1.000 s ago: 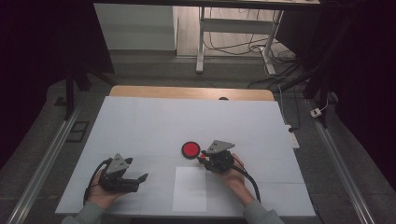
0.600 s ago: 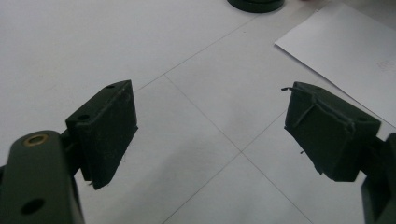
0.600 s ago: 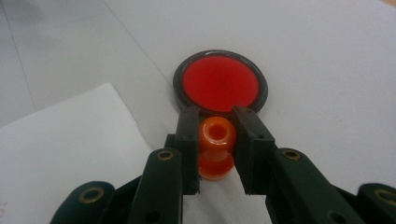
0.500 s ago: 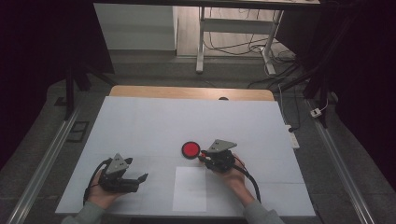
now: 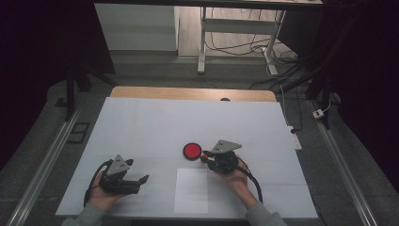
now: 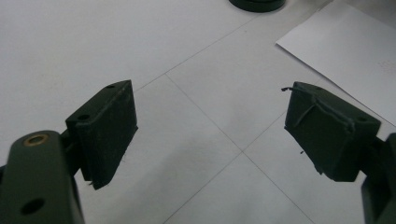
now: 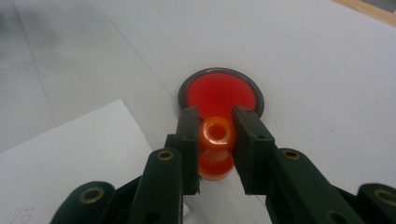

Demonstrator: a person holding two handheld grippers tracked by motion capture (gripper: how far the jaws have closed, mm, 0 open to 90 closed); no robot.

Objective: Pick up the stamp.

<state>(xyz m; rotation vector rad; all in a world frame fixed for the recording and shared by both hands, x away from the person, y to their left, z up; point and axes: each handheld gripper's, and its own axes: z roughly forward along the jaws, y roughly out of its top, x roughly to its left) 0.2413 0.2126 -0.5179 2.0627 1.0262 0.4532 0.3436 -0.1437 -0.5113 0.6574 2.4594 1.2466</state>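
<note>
Right hand-held gripper (image 7: pixel 215 140): jaws clamped on a small orange spool-shaped piece (image 7: pixel 215 135), one pad pressing each side; earlier frames are given, and the jaws have just been closing on it. In the high view this hand-held gripper (image 5: pixel 205 158) sits right of centre on the counter, held in the person's right hand (image 5: pixel 237 179).
Orange piece: held upright between the pads, its hollow top facing the camera, its lower flange visible below the pads; it sits just beside the red disc.
Red disc (image 7: pixel 221 94): round, dark-rimmed, flat on the counter directly beyond the jaw tips; seen from above (image 5: pixel 191 151) near the counter's middle.
Left hand-held gripper (image 6: pixel 210 130): jaws spread wide apart over bare white surface, nothing between them; from above (image 5: pixel 143 179) it lies at the near left, pointing toward the sheet.
Paper sheet (image 5: pixel 191 190): white, flat on the near centre, between the two hands.
Counter (image 5: pixel 155 122): white-covered, with faint seam lines.
</note>
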